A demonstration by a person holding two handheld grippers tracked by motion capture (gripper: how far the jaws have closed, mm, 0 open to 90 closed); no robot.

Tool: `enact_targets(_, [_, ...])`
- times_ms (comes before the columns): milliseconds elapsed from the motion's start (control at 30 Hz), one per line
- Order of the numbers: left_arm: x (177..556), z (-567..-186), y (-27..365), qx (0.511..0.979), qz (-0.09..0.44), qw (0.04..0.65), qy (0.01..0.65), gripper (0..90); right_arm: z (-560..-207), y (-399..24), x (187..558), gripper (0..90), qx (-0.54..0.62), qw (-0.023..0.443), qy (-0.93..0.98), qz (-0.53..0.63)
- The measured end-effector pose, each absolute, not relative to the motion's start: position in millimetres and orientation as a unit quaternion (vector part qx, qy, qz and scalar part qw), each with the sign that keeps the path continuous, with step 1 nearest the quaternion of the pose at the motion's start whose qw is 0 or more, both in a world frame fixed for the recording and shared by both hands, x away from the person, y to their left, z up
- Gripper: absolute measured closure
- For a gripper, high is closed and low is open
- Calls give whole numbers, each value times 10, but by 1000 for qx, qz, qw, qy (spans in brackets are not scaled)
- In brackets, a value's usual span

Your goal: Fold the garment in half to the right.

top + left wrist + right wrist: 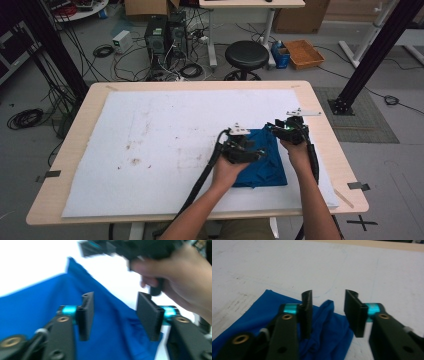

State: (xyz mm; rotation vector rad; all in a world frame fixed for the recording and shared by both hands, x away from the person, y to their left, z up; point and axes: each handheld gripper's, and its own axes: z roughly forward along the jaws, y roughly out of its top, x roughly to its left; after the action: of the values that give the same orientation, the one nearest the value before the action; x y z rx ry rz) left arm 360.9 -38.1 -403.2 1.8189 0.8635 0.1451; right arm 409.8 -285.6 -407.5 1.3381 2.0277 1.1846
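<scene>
Lower right of the high view, our left tongs (pixel 261 152) and right tongs (pixel 273 125) gape empty over blue cloth (pixel 265 167) on the stained white table (pixel 150 145); cables (pixel 175 70) litter the floor behind.

both grippers, left gripper (pixel 115 312) and right gripper (pixel 328 312), jaws apart, empty.

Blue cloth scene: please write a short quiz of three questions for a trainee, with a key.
1. True or false: the left gripper is clamped on the blue cloth.
2. On which side of the white mat does the cloth lie, as the high view shows it? A left, B middle, C right.
3. How do the jaws of the right gripper stand?

Key: 1 false, its pads are apart above the cloth. 2 C. 3 apart, gripping nothing.
</scene>
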Motion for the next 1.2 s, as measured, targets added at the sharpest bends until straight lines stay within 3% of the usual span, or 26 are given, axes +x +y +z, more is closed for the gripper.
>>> enact_targets(133, [3622, -4001, 170, 747, 126, 548, 354, 339, -4004, -2888, 3868, 501, 452, 238, 745, 429])
enact_targets(300, [3593, -4087, 817, 727, 166, 561, 360, 333, -4049, -2721, 3438, 722, 368, 200, 809, 414])
enact_targets(567, [3419, -4250, 1583, 715, 178, 550, 392, 333, -4391, -2435, 3176, 712, 301, 155, 877, 340])
enact_targets(767, [3303, -4282, 1806, 717, 190, 546, 390, 333, -4299, -2665, 3003, 815, 318, 181, 876, 314])
enact_targets(967, [3256, -4286, 1823, 718, 191, 547, 385, 333, -4293, -2907, 2876, 820, 350, 189, 869, 294])
enact_targets(1033, [3246, -4286, 1816, 718, 191, 549, 382, 333, -4246, -2942, 2849, 806, 358, 198, 866, 288])
enact_targets(1100, [3245, -4296, 1799, 720, 188, 550, 381, 333, -4190, -2980, 2829, 737, 372, 207, 851, 307])
enact_targets(1200, [3252, -4309, 1779, 720, 185, 550, 381, 333, -4139, -2973, 2816, 705, 369, 166, 831, 383])
